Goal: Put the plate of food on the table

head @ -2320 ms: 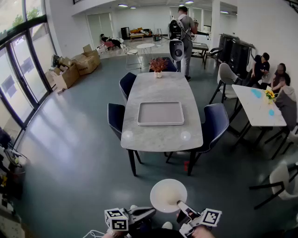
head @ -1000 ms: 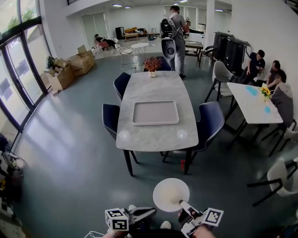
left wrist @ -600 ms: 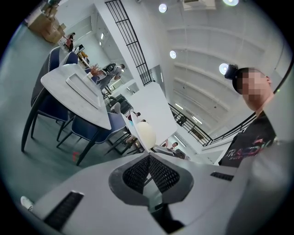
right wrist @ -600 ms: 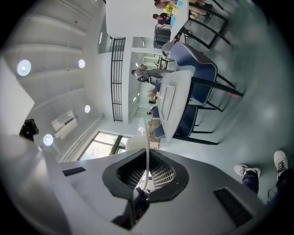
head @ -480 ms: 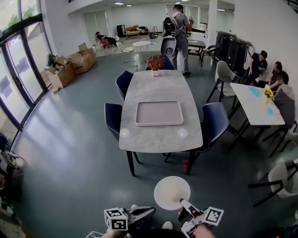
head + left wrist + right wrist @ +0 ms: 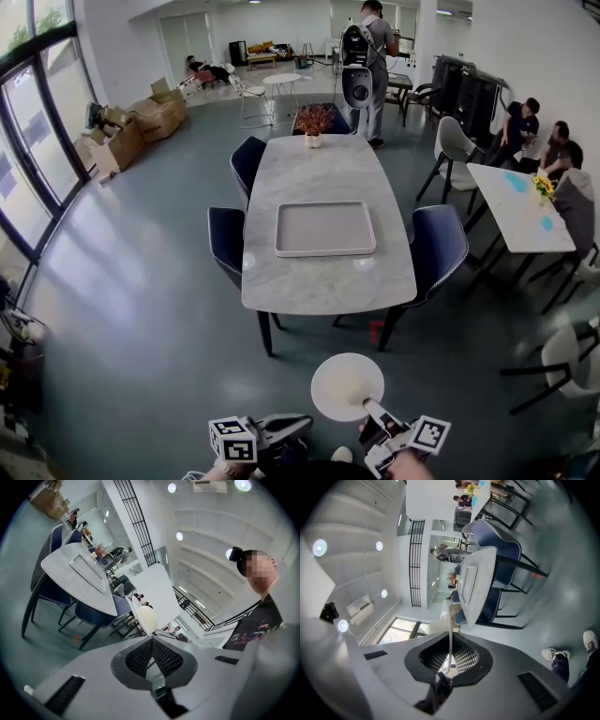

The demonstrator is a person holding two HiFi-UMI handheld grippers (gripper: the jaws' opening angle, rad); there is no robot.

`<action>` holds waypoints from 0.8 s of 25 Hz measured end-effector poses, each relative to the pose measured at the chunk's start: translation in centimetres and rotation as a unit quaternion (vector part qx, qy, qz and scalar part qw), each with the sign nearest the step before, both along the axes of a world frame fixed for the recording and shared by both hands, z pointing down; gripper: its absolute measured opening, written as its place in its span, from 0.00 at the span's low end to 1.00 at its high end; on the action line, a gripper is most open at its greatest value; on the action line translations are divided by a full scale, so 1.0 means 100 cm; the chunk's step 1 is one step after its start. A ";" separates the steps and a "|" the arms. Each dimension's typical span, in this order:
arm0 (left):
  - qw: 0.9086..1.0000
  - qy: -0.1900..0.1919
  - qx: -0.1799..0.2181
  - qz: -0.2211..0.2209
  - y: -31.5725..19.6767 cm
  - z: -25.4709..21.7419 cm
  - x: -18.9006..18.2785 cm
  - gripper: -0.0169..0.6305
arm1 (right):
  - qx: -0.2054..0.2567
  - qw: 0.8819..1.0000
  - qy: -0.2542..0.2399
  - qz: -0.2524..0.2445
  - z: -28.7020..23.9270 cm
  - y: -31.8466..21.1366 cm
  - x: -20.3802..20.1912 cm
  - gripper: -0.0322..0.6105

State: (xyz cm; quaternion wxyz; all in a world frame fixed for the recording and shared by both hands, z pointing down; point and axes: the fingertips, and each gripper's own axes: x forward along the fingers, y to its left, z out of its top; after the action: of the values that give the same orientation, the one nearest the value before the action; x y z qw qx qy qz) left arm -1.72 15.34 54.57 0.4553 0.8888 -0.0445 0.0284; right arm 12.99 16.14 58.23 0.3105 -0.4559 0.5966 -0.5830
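A white plate (image 6: 345, 384) hangs low in front of me in the head view, with no food visible on it. My right gripper (image 6: 369, 410) is shut on its near rim; in the right gripper view the plate (image 6: 449, 625) stands edge-on between the pads (image 6: 465, 657). My left gripper (image 6: 307, 426) is beside it at the left, shut and empty, its pads (image 6: 140, 654) meeting in the left gripper view, where the plate (image 6: 146, 618) shows just beyond them. The marble table (image 6: 330, 274) stands ahead across bare floor, with a grey tray (image 6: 325, 228) on it.
Blue chairs (image 6: 442, 246) flank the table, and a flower vase (image 6: 313, 123) sits at its far end. A person with a backpack (image 6: 365, 47) stands beyond it. Seated people and a second table (image 6: 513, 208) are at the right. Cardboard boxes (image 6: 141, 122) lie at the far left.
The table has drawn slightly nearer and larger in the head view. The plate stays in the right gripper. The person beyond the table has shifted a little to the right.
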 end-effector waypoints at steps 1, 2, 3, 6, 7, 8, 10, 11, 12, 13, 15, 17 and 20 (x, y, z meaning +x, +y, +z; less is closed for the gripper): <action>1.000 0.001 -0.001 0.001 -0.005 0.000 -0.001 0.03 | 0.002 1.000 0.003 0.000 0.000 -0.006 -0.001 0.08; 1.000 0.002 -0.003 0.003 -0.011 0.001 -0.003 0.03 | 0.009 1.000 0.002 0.002 -0.002 -0.013 -0.004 0.08; 1.000 0.003 -0.004 0.004 -0.016 0.001 -0.005 0.03 | 0.014 1.000 -0.003 0.005 -0.004 -0.019 -0.007 0.08; 1.000 0.006 -0.011 0.009 -0.030 0.000 -0.011 0.03 | 0.003 1.000 -0.010 0.017 -0.008 -0.033 -0.013 0.08; 1.000 0.007 -0.011 0.013 -0.034 0.000 -0.012 0.03 | 0.001 1.000 -0.009 0.020 -0.008 -0.037 -0.014 0.08; 1.000 0.008 -0.010 0.017 -0.039 0.000 -0.014 0.03 | 0.004 1.000 -0.009 0.023 -0.009 -0.042 -0.015 0.08; 1.000 0.009 -0.003 0.026 -0.048 0.002 -0.020 0.03 | 0.012 1.000 -0.009 0.028 -0.012 -0.052 -0.020 0.08; 1.000 0.009 -0.003 0.028 -0.054 0.003 -0.024 0.03 | 0.010 0.999 -0.008 0.031 -0.011 -0.057 -0.022 0.08; 1.000 0.009 -0.008 0.028 -0.059 0.002 -0.028 0.03 | 0.007 0.999 -0.006 0.034 -0.009 -0.061 -0.025 0.08; 1.000 0.009 -0.011 0.027 -0.065 0.001 -0.032 0.03 | 0.007 0.999 -0.004 0.037 -0.009 -0.066 -0.028 0.08; 0.999 0.010 -0.012 0.028 -0.075 0.001 -0.042 0.03 | 0.012 0.999 -0.003 0.042 -0.011 -0.077 -0.034 0.08; 0.999 0.011 -0.011 0.030 -0.083 -0.002 -0.051 0.03 | 0.013 0.999 0.001 0.047 -0.014 -0.085 -0.040 0.08; 0.999 0.014 -0.010 0.030 -0.095 -0.003 -0.068 0.03 | 0.014 0.998 -0.003 0.056 -0.019 -0.097 -0.052 0.08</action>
State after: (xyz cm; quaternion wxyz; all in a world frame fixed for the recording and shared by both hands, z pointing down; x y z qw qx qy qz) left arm -8.50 5.85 54.23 0.4633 0.8856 -0.0116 0.0302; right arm 7.80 6.44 56.37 0.3505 -0.4827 0.5775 -0.5574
